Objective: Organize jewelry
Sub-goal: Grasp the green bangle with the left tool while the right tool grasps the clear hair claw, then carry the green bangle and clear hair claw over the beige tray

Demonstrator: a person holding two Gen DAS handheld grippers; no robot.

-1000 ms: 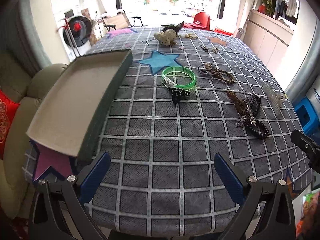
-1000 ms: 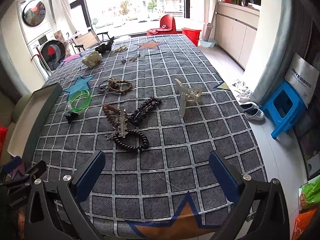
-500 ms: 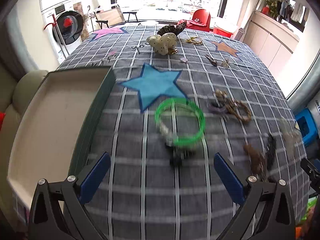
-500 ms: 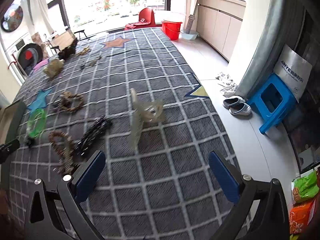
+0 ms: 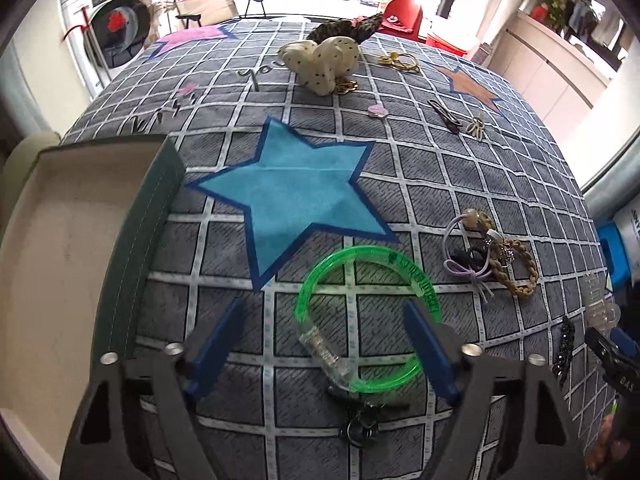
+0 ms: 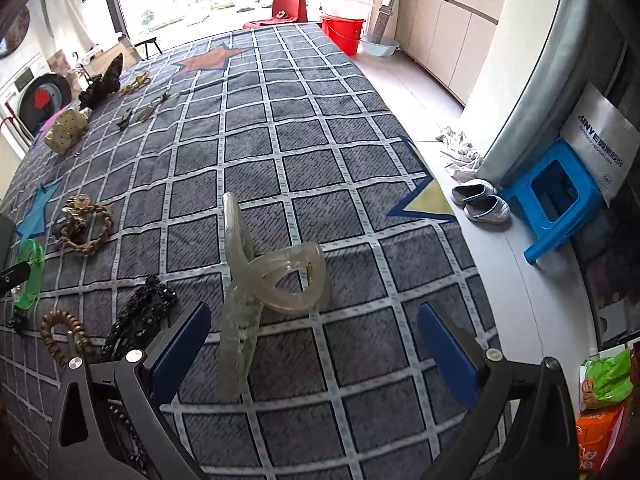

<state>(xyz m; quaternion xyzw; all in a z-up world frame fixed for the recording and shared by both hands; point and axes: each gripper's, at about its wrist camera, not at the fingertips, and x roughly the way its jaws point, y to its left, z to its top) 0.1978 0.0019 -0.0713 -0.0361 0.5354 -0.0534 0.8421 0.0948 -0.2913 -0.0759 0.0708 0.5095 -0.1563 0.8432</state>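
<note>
So the bed (image 5: pixel 400 184) has a grey checked cover with stars on it, and an open tray (image 5: pixel 72 248) with a green wall sits at its left edge. Left gripper (image 5: pixel 326 344) is low over the cover with its blue fingers (image 5: pixel 214 350) spread wide, and the green bangle (image 5: pixel 366 320) lies flat right between them, not pinched; the right finger looks like it's at the bangle's rim, but I can't say if it touches. Right gripper (image 6: pixel 312 352) is wide apart too, with the clear claw clip (image 6: pixel 260 280) lying between the fingers, closer to the left one (image 6: pixel 180 352). A braided bracelet (image 5: pixel 516 264) with some hair ties is just right of the bangle. A black beaded piece (image 6: pixel 140 316) and a brown beaded one (image 6: pixel 64 336) lie left of the clip. Further up there's a dotted scrunchie (image 5: pixel 320 60) and a small pink heart (image 5: pixel 377 110).
</note>
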